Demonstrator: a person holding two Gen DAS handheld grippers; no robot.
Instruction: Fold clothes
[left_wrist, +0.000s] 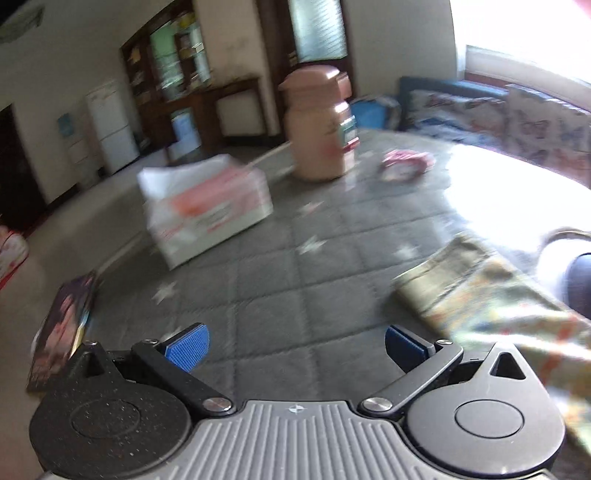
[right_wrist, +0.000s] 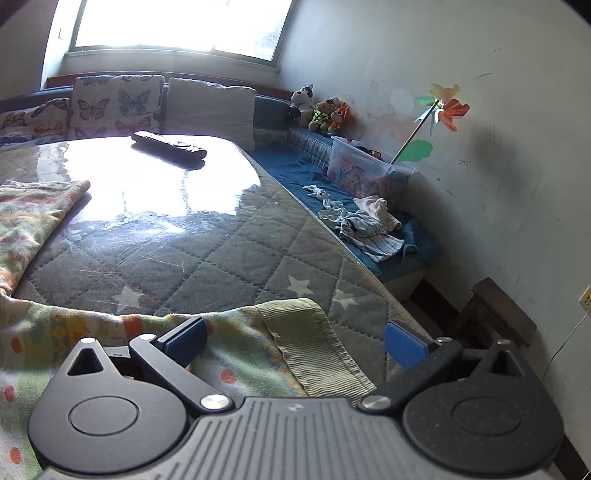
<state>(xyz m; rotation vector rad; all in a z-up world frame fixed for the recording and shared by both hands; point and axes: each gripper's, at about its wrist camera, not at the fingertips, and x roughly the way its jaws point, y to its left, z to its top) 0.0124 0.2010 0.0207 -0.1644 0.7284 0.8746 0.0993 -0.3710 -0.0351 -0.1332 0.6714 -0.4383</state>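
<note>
On the quilted table, patterned clothing is spread at 6 o'clock beneath the right gripper, its ribbed cuff between wide-open, empty fingers. Left gripper is likewise spread, nothing held; cloth lies at 3 o'clock. Cuff is best pinched squarely before folding.

Ahead of the left gripper, jaws apart, the quilted table top is free at 12 o'clock. A tissue box stands at 11 o'clock, a pink jar behind it at 12, the printed garment at 2. For the right gripper, the garment's ribbed cuff lies between its fingers; the remote control is far at 11.
</note>
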